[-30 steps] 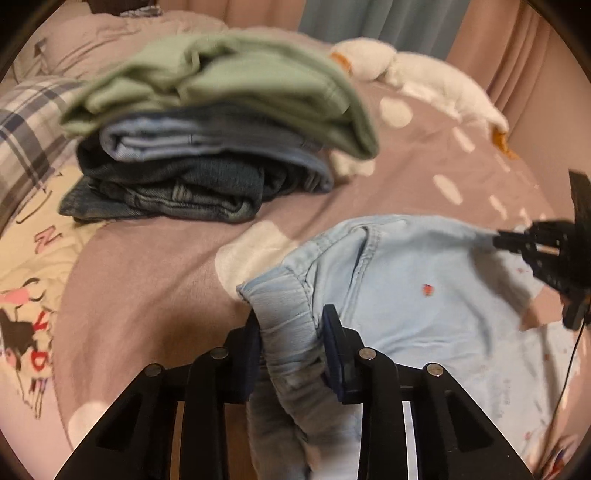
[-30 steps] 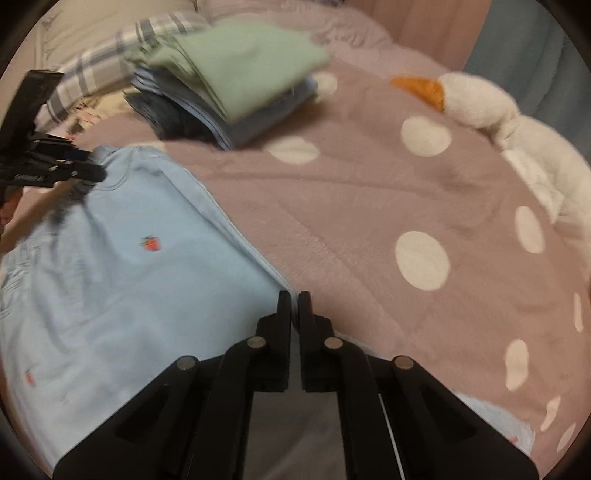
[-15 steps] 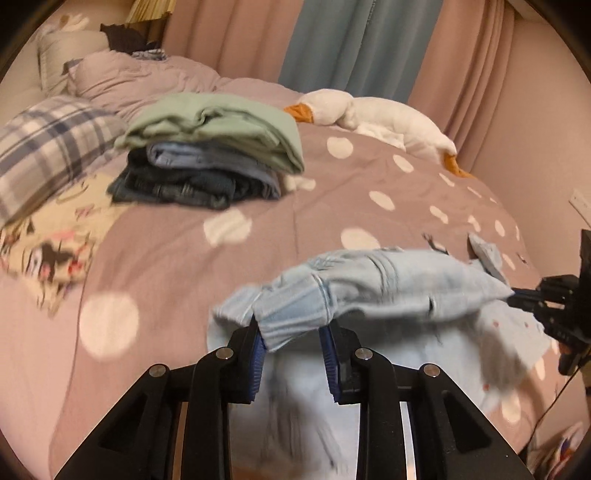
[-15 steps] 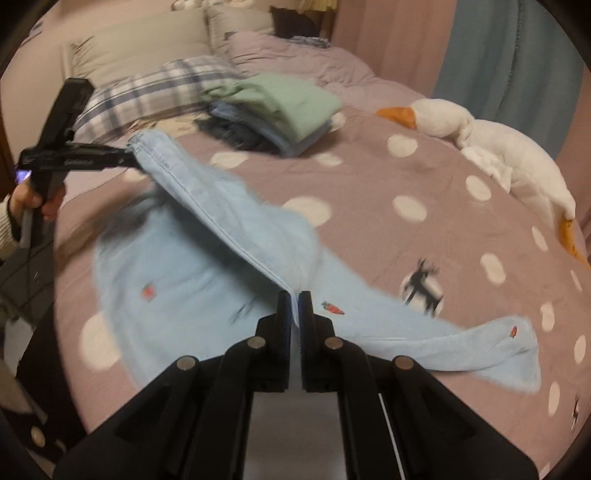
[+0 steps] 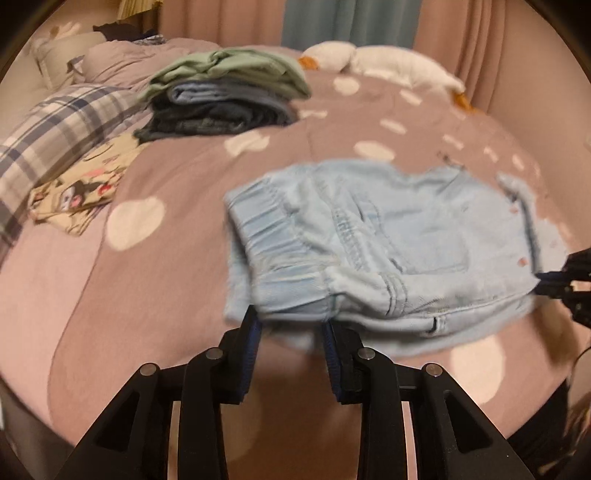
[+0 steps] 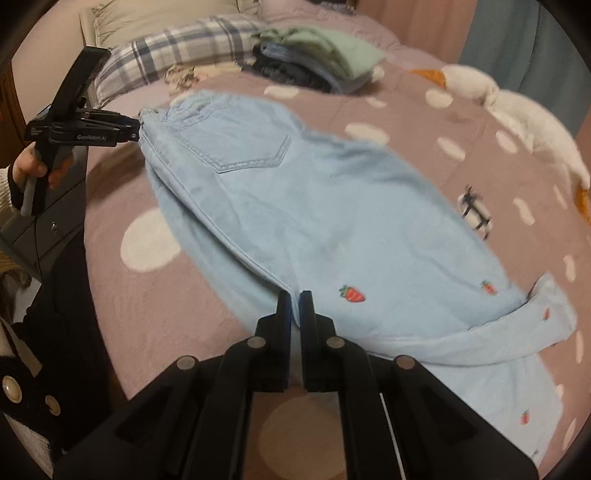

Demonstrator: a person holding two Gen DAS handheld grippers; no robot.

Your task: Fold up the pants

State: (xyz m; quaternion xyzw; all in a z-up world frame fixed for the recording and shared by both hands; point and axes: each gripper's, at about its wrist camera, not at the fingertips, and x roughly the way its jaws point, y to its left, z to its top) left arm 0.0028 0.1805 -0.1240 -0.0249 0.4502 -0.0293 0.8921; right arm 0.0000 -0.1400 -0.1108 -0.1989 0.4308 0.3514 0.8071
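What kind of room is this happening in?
Most likely a bedroom: the light blue pants lie on a bed with a polka-dot cover, a plaid pillow sits by it, and curtains hang behind.

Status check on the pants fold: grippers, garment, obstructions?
Left gripper pinching waistband, right gripper shut on side seam. Light blue pants spread on bedspread. Folded clothes stack sits apart.
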